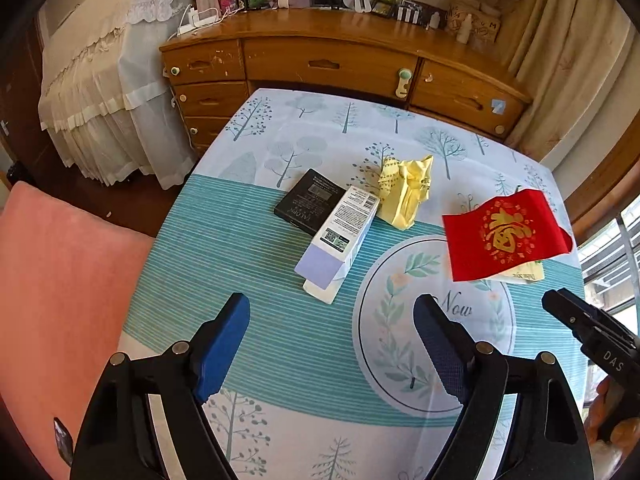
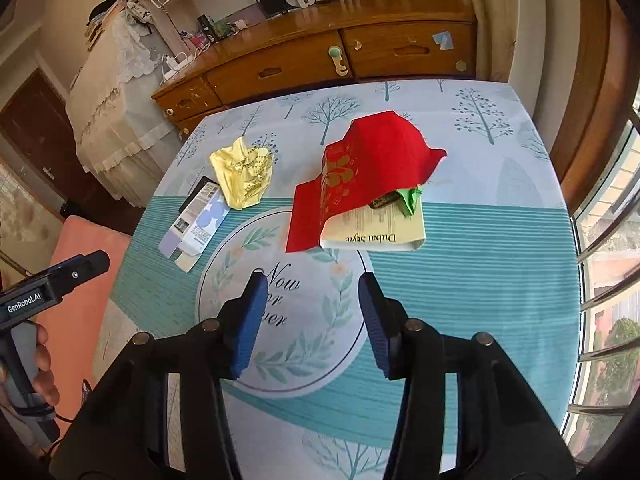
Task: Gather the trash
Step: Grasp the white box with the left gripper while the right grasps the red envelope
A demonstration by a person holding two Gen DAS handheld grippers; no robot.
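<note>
On the tree-print tablecloth [image 1: 240, 240] lie a crumpled yellow paper [image 1: 406, 192] [image 2: 244, 176], a black box [image 1: 308, 202] and a white and lavender carton [image 1: 340, 240] [image 2: 196, 224] leaning across it. Further right, a red paper with gold print [image 1: 506, 234] [image 2: 368, 168] covers a pale packet [image 2: 376, 232] and a green wrapper [image 2: 410, 200]. My left gripper [image 1: 332, 308] hovers open just short of the carton, with nothing between its pads. My right gripper [image 2: 313, 284] is open over the round leaf print, short of the red paper and also empty.
A wooden dresser [image 1: 332, 64] with small items on top stands behind the table. A pink cushion [image 1: 60, 280] sits at the table's left side, with lace-covered furniture [image 1: 100, 100] beyond it. A barred window [image 2: 608, 280] runs along the right.
</note>
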